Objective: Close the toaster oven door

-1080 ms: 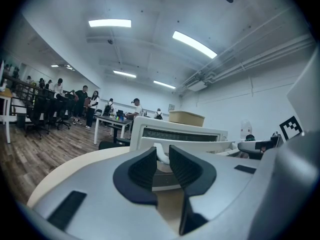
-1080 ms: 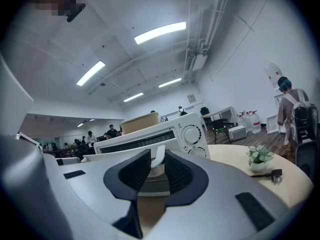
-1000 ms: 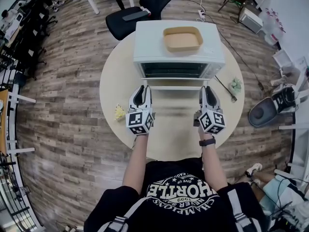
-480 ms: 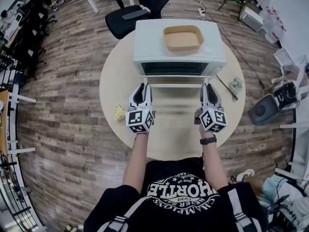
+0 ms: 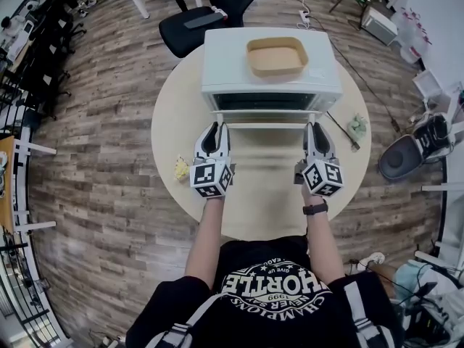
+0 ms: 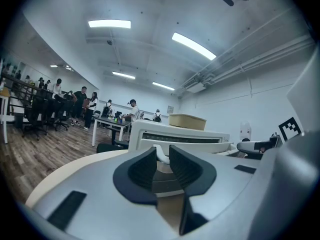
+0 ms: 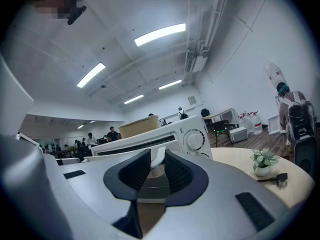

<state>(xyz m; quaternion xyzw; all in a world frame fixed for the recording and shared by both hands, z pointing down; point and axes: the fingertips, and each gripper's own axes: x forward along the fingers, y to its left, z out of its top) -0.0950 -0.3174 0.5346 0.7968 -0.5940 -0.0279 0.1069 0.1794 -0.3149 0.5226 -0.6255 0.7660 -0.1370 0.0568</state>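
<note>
Head view: a white toaster oven (image 5: 272, 85) stands on a round counter (image 5: 174, 122) with a tan tray (image 5: 275, 56) on its roof. Its door (image 5: 264, 119) hangs part-open toward the person, with the door handle (image 5: 264, 126) along the near edge. The left hand-held gripper (image 5: 215, 130) meets the handle's left end and the right hand-held gripper (image 5: 313, 129) its right end. In each gripper view the jaws are clenched on the white handle. A small plant (image 5: 354, 127) sits to the oven's right.
</note>
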